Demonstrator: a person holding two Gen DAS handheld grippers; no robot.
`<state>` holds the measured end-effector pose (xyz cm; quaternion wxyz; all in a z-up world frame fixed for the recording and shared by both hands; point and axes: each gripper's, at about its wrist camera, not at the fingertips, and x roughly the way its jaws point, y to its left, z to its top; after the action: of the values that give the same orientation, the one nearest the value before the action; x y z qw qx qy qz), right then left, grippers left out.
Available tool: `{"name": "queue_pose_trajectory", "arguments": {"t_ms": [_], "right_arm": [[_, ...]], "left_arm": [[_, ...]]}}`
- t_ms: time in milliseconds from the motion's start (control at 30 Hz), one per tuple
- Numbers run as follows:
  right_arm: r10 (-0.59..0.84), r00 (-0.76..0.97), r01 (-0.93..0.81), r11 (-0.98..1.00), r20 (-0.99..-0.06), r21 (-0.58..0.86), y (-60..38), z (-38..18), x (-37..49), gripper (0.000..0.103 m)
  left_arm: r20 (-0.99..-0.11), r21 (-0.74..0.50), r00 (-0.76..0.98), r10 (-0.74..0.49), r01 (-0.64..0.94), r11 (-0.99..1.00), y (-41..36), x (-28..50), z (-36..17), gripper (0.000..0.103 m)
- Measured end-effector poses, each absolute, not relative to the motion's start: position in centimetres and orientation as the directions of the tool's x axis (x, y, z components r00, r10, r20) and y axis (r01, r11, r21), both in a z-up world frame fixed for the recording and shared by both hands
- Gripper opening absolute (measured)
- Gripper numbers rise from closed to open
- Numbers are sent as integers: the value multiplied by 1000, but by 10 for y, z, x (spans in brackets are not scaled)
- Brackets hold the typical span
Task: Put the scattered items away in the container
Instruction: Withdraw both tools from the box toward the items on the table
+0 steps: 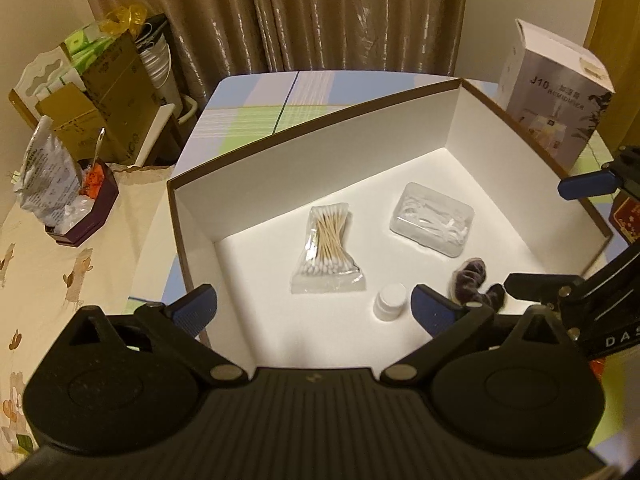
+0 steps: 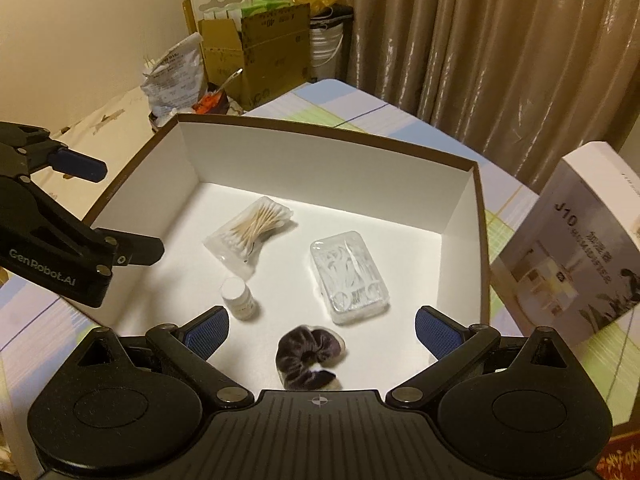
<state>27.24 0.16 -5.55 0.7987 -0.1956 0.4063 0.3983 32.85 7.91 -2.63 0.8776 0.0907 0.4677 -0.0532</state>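
A large box with white inside walls [image 1: 320, 168] [image 2: 320, 168] and a brown rim stands on the table. On its floor lie a bag of cotton swabs [image 1: 326, 256] [image 2: 252, 236], a clear case of floss picks [image 1: 432, 220] [image 2: 350, 276], a small white bottle [image 1: 390, 302] [image 2: 238, 298] and a dark velvet scrunchie [image 1: 474, 280] [image 2: 308, 354]. My left gripper [image 1: 314, 312] [image 2: 112, 208] hovers open over the box's near left side, holding nothing. My right gripper [image 2: 322, 334] [image 1: 568, 236] hangs open above the scrunchie, apart from it.
A white humidifier carton [image 1: 560, 96] [image 2: 580, 248] stands just right of the box. Cardboard boxes [image 1: 108, 92] [image 2: 260, 56], a crumpled bag [image 1: 44, 172] and a dark tray of small things [image 1: 92, 208] crowd the left. Checked tablecloth [image 1: 256, 104] runs back to the curtain.
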Motion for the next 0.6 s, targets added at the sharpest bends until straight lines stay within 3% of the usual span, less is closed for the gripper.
{"name": "queue_pose_trajectory", "arguments": {"t_ms": [600], "right_arm": [[528, 411, -784, 620, -743, 8, -40, -23, 224, 103]], "left_arm": [[-795, 113, 606, 23, 111, 987, 73, 252, 6, 102]]}}
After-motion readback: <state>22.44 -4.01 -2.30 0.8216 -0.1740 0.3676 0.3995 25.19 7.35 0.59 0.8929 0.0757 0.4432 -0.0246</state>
